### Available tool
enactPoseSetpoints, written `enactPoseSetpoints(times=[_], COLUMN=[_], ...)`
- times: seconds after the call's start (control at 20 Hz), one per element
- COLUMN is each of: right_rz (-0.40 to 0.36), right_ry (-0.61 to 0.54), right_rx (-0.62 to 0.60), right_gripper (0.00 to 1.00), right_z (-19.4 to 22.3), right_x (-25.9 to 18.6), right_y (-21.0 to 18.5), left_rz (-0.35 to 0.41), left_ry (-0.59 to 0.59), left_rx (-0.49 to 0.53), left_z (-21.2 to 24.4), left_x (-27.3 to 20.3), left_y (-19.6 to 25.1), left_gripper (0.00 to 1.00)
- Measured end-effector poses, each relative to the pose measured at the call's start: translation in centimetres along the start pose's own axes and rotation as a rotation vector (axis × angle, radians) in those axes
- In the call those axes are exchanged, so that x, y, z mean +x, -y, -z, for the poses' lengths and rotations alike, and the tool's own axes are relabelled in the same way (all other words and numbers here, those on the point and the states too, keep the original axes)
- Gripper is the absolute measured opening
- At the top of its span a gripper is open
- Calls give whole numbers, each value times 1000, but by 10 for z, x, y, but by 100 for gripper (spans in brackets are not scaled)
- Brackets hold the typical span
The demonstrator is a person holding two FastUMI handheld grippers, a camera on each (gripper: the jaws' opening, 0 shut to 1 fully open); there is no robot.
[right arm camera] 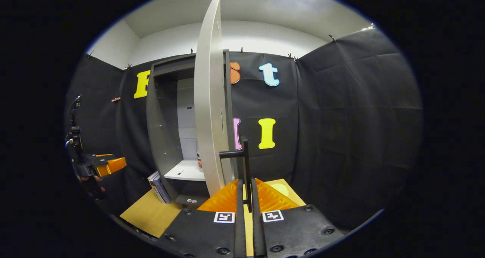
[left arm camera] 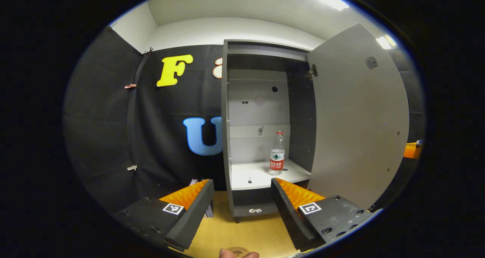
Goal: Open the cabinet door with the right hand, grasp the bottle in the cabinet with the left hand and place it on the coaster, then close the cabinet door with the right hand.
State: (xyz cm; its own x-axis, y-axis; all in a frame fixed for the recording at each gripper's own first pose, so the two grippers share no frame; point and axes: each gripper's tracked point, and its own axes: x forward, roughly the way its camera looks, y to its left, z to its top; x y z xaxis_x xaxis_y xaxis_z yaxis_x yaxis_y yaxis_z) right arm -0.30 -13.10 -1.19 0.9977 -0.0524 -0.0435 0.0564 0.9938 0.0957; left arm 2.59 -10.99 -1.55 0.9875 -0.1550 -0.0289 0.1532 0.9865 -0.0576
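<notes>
Left hand-held gripper (left arm camera: 242, 208): level above the desk (left arm camera: 242, 235), aimed into the cabinet (left arm camera: 227, 136), jaws wide apart, empty. Bottle (left arm camera: 277, 154): upright on the cabinet shelf (left arm camera: 250, 174), right side, well ahead of the fingers. Door (left arm camera: 356, 118): swung fully open. Right hand-held gripper (right arm camera: 245, 197): level, fingers pinched on the door's black handle (right arm camera: 244, 155). Coaster (left arm camera: 238, 251): on the desk at the bottom edge, partly hidden.

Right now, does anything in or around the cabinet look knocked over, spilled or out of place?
Nothing stands out. The bottle stands upright on the cabinet shelf, capped, with no spill around it. The cabinet door hangs open on its hinge, and the right tool is shut on the door handle.
</notes>
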Motion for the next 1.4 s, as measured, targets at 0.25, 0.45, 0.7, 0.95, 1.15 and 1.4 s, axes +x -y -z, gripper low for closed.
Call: enactPoseSetpoints(times=[0.25,0.45,0.7,0.95,1.15,1.4], right_rz=[14,144,216,183,185,194], right_ry=[30,54,111,64,60,55], right_rx=[46,83,-6,11,15,27], right_gripper=[29,85,90,100,98,98], right_z=[-14,-8,-15,2,9,14], right_x=[-18,-12,0,16,29,49], right_y=[29,78,105,120,141,166], left_rz=[27,57,79,82,75,37], left_ry=[14,36,79,60,30,1], left_rx=[24,33,42,5,14,18], left_z=[-8,-13,-11,5,25,44], left_x=[32,66,122,195,255,314], left_y=[27,58,101,128,141,143], left_gripper=[92,95,94,94,95,95])
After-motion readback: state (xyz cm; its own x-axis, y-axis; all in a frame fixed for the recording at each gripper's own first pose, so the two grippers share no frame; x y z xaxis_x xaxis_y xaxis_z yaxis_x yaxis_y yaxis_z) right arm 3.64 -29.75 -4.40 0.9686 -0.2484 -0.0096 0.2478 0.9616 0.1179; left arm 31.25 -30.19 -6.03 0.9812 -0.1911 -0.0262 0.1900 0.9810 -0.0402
